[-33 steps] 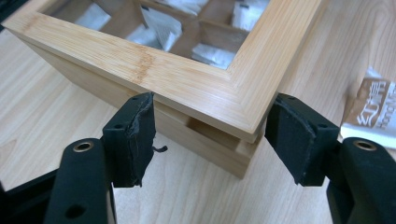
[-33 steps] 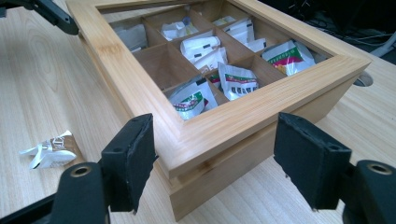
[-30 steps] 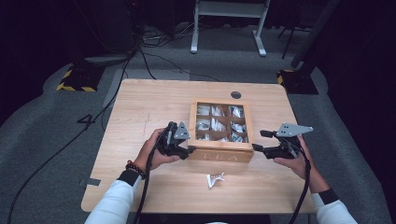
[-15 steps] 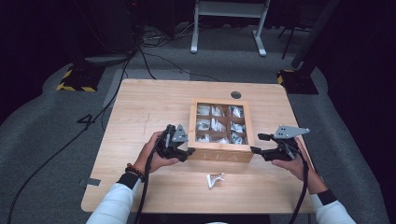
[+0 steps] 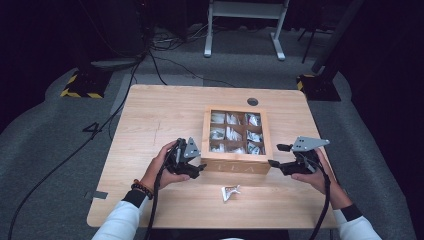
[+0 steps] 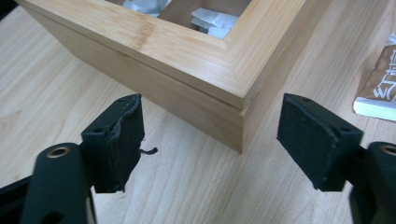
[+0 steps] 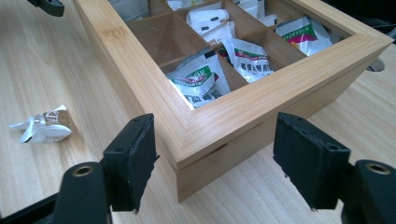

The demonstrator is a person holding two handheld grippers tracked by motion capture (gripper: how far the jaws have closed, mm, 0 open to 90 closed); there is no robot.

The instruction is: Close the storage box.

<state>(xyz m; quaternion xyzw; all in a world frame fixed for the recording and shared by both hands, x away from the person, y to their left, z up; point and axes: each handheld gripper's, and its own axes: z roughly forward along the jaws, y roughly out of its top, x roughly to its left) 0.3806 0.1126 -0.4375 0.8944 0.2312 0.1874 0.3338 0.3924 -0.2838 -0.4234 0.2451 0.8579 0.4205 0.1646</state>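
A wooden box [image 5: 236,165] with several compartments of sachets stands at the table's middle. My left gripper [image 5: 199,169] sits at its front left corner. In the left gripper view that gripper [image 6: 210,135] has just been opening: the box [image 6: 187,70] corner lies between the jaws, with neither pad touching it. My right gripper [image 5: 274,162] is at the front right corner. In the right gripper view its jaws [image 7: 215,149] have also just widened and stand open around the box [image 7: 261,70] corner, clear of the wood. A loose sachet [image 5: 230,192] lies in front of the box.
The sachet [image 7: 44,126] lies on bare table left of the right gripper, and shows as the sachet [image 6: 378,88] at the right edge of the left gripper view. A round grommet [image 5: 252,101] sits behind the box. Cables trail over the grey floor beyond the table [image 5: 150,115].
The left hand has drawn slightly toward the table's near edge. The right hand holds its place at the box's corner.
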